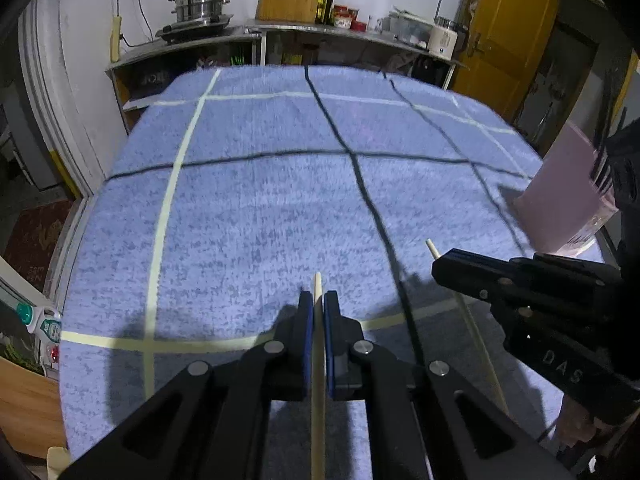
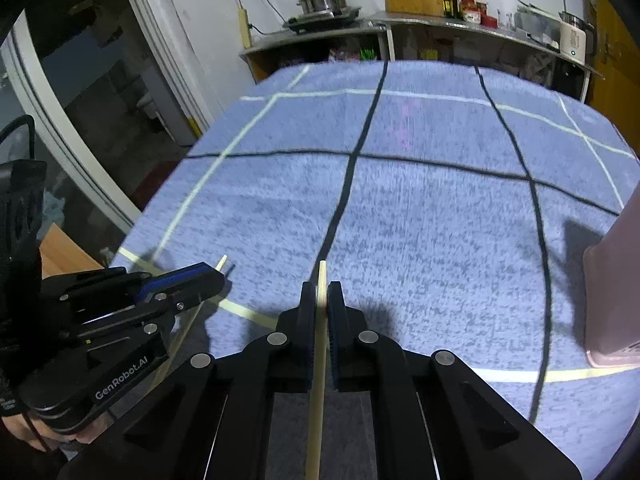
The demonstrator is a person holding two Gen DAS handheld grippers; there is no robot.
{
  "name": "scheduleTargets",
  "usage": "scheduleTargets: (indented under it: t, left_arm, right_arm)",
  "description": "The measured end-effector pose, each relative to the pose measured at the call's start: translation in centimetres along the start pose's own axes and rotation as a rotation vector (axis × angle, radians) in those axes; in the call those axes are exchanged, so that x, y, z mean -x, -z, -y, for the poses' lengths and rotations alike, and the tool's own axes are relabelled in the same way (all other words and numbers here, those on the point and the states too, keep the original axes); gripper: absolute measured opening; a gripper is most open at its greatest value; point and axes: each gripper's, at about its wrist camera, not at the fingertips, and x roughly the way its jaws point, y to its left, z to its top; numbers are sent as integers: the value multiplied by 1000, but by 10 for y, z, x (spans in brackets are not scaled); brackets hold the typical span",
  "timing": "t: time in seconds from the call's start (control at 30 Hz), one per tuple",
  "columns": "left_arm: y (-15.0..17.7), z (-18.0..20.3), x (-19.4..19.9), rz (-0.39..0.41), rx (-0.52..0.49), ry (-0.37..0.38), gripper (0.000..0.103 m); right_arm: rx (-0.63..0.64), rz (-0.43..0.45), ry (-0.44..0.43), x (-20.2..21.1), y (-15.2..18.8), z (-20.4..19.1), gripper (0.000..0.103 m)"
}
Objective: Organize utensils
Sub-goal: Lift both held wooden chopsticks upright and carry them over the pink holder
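Two chopsticks clamped, one per tool (image 1: 319, 304) (image 2: 322, 294); keep grips firm, tips level, and carry both to pink holder (image 1: 560, 196).

2 chopsticks (image 1: 318, 360) (image 1: 472, 320), 1 pink holder (image 1: 560, 192), 1 blue cloth (image 1: 260, 208), 2 grippers (image 1: 319, 308) (image 2: 322, 300).

Top of my feed is a metal counter (image 1: 256, 36) against a white wall (image 1: 92, 20), with a steamer pot (image 1: 200, 2) on it. Yellow door (image 1: 504, 20) upper right, dim lighting, dark doorway (image 2: 100, 80) on the left.
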Motion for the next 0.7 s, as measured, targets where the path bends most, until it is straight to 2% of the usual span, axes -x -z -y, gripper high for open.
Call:
scheduleTargets:
  t: [0.4, 0.7]
  left_arm:
    - [-29, 24, 81, 157, -42, 45, 6]
    - [-41, 54, 119, 239, -82, 79, 6]
  right_arm:
    - [12, 158, -20, 77, -17, 1, 6]
    - [-2, 264, -9, 135, -13, 13, 6]
